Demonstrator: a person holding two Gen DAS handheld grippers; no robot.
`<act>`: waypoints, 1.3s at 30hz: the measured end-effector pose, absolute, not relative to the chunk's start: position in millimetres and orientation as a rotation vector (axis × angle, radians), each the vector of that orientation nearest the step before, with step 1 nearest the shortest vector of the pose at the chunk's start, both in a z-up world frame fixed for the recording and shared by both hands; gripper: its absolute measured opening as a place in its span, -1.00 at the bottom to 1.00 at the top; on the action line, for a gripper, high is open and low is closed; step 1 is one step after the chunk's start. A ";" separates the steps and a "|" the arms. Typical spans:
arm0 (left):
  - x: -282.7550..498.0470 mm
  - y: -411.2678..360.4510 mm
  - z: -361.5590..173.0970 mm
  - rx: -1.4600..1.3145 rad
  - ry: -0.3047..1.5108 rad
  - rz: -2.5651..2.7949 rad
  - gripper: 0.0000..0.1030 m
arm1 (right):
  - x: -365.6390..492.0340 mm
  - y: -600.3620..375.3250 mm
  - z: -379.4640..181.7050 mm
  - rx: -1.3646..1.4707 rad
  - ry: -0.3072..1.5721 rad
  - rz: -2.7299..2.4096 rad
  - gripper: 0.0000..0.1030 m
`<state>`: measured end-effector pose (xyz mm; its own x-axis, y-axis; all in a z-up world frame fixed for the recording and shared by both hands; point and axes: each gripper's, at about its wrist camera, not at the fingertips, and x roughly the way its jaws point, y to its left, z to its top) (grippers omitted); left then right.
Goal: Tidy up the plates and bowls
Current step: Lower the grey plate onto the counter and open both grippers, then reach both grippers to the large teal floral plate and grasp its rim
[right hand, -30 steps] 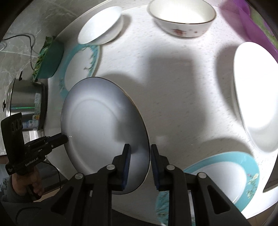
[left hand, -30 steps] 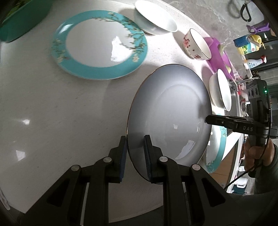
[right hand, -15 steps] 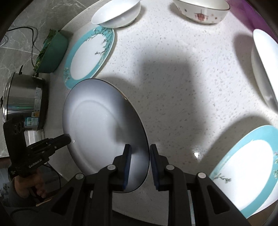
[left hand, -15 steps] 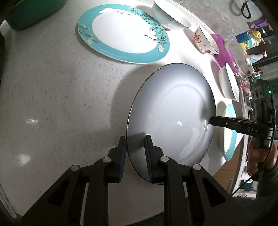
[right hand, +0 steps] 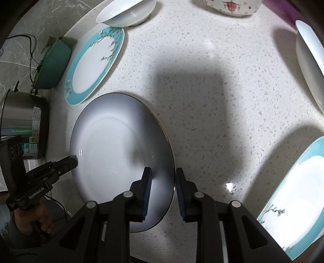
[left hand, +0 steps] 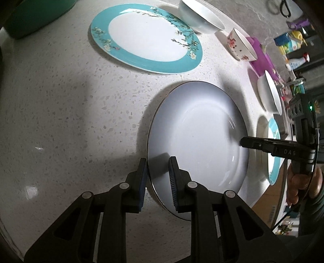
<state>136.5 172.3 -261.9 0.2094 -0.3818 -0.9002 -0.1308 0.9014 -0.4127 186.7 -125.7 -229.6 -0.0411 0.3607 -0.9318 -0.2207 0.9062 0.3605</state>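
Gripping the white plate (left hand: 194, 133) by opposite rims, we have our left claw (left hand: 157, 175) clamped at its 7 o'clock and our right claw (right hand: 163, 185) at its 5 o'clock, low over the speckled counter (left hand: 70, 113), teal-rimmed plate (left hand: 145, 38) at 11 o'clock.

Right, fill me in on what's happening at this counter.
A person is carrying one grey gold-rimmed plate with both handheld grippers: the left gripper clamps one edge and the right gripper the opposite edge. The plate is just above the speckled countertop; whether it touches cannot be told. Around it lie two teal floral plates, white bowls and a red-patterned bowl, not yet stacked.
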 end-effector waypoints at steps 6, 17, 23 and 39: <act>126.2 179.4 -249.0 -0.498 1.317 -0.182 -0.47 | 180.6 -132.3 -211.1 0.203 1.478 0.453 -0.09; 86.2 196.2 -176.7 -0.471 0.994 -0.277 0.99 | 88.2 -197.6 -132.5 0.822 1.021 0.596 1.00; 81.8 192.1 -172.9 -0.455 0.966 -0.234 0.99 | 66.6 -165.1 -156.8 0.878 1.097 0.653 1.00; 157.8 247.6 -191.7 -0.497 1.096 -0.050 0.99 | 192.6 -174.9 -142.6 0.892 1.094 0.677 1.00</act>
<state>157.8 247.6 -191.7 0.4673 -0.2797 -0.8387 -0.2028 0.8895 -0.4095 192.6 -174.9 -142.6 0.3279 0.8286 -0.4538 -0.0366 0.4911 0.8703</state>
